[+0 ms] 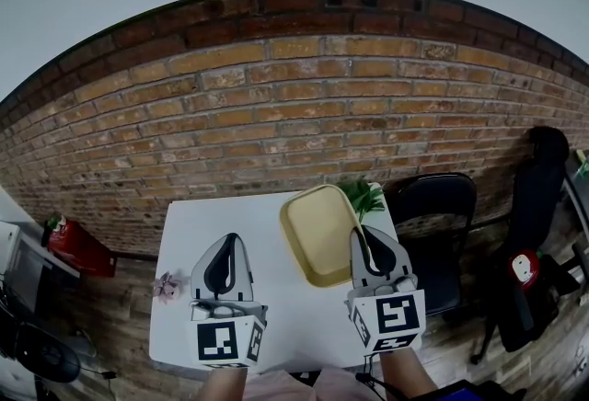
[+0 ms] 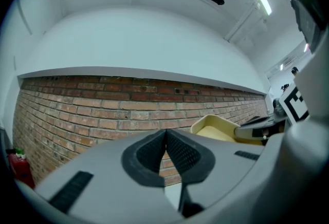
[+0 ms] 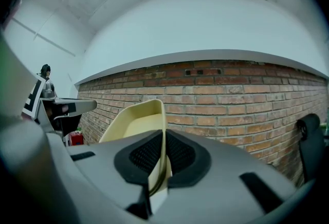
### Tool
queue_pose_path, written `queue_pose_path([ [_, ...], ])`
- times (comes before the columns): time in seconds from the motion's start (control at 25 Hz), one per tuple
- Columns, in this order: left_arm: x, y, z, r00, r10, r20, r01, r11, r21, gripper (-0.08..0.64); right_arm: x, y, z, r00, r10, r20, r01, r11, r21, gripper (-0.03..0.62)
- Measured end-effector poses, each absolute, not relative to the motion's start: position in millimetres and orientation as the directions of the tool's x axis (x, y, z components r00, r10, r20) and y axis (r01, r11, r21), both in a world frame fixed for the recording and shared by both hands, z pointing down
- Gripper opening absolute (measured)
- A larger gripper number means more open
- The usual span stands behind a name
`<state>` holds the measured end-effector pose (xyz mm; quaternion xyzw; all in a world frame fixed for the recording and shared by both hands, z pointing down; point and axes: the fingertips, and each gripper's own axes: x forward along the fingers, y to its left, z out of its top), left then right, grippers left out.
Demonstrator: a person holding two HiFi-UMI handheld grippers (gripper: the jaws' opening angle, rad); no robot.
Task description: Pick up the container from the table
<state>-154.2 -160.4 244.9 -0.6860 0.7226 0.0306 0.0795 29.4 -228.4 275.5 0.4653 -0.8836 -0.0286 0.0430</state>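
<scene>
A pale yellow shallow container [image 1: 317, 229] hangs over the right half of the white table [image 1: 193, 234], tilted, its far end past the table's back edge. My right gripper [image 1: 361, 238] is shut on its right rim. In the right gripper view the thin rim [image 3: 160, 130] stands pinched between the black pads of the right gripper [image 3: 164, 138], and the container shows against the brick wall. My left gripper [image 1: 230, 243] hovers over the table's left half, apart from the container, shut with nothing in it. The left gripper view shows its pads [image 2: 177, 153] meeting and the container [image 2: 218, 128] to the right.
A green plant [image 1: 363, 197] sits at the table's back right corner and a small pink thing [image 1: 170, 284] at its left edge. A black chair [image 1: 433, 206] stands right of the table, a red fire extinguisher [image 1: 78, 247] on the floor at left. A brick wall lies behind.
</scene>
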Motion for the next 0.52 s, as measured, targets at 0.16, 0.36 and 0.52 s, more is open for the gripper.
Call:
queue_pose_path([
  [0.16, -153.5, -163.0, 245.4, -0.045, -0.987, -0.153, -0.996, 0.055, -0.065, 0.011, 29.9, -230.2, 276.3, -0.562, -0.825, 0.052, -0.820, 0.565, 0.089, 0.017],
  [0.36, -152.4, -164.6, 245.5, -0.043, -0.987, -0.152, -0.996, 0.054, -0.066, 0.009, 30.1, -231.3, 276.5, -0.564, -0.824, 0.051, -0.820, 0.566, 0.087, 0.017],
  [0.52, -150.5, -165.7, 246.9, -0.040, -0.988, -0.150, -0.996, 0.050, -0.068, 0.009, 30.4, -232.0, 277.3, -0.562, -0.826, 0.051, -0.822, 0.564, 0.082, 0.017],
])
